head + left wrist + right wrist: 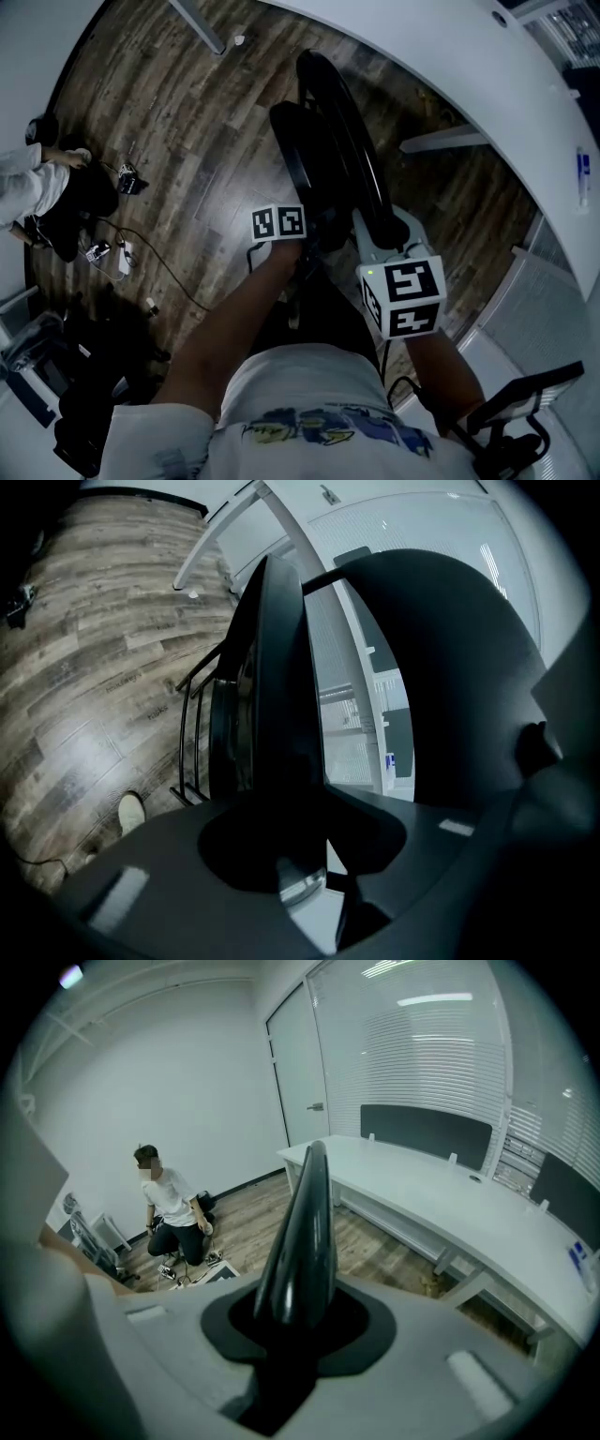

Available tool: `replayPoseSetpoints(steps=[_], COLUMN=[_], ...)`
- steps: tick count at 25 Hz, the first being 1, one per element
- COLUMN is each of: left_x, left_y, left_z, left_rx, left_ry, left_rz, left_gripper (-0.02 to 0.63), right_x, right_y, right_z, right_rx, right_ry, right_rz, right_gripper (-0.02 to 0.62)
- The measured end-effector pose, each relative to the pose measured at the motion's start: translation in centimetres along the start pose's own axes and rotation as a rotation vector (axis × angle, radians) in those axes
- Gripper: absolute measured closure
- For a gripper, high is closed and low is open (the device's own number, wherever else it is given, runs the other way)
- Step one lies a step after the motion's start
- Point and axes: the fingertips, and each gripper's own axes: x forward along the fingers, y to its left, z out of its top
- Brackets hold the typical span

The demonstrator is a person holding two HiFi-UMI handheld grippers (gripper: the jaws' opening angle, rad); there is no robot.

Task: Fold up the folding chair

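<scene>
Both claws are clamped on the black folding chair point(305, 159), which rises over the dark plank floor point(178, 141) and runs from the hands straight out to twelve o'clock. The left gripper point(302, 236) bites the near rim of the nine o'clock panel, the right gripper point(364, 223) that of the three o'clock one. Just a slim gap between the panels, and closing it, I'd judge, is what's left. Both forearms reach forward from six o'clock, claws pitched downward.

Folding chair point(314, 159), lower part hidden.
</scene>
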Motion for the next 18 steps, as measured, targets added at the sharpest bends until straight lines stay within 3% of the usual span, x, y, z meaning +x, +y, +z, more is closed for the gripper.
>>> replayPoseSetpoints(steps=[11, 18], left_x=[2.2, 1.8], left_y=[-0.4, -1.4], left_z=[0.6, 0.7], left_rx=[-0.011, -0.038], left_ry=[0.01, 0.039], left_rz=[0.066, 0.048], left_gripper=[0.476, 0.474], right_x=[1.2, 0.8], right_y=[0.9, 3.0], right_z=[-0.2, 0.6], right_rx=[-0.012, -0.017], right_ry=[-0.013, -0.014], right_rz=[-0.003, -0.006], right_gripper=[0.511, 0.508])
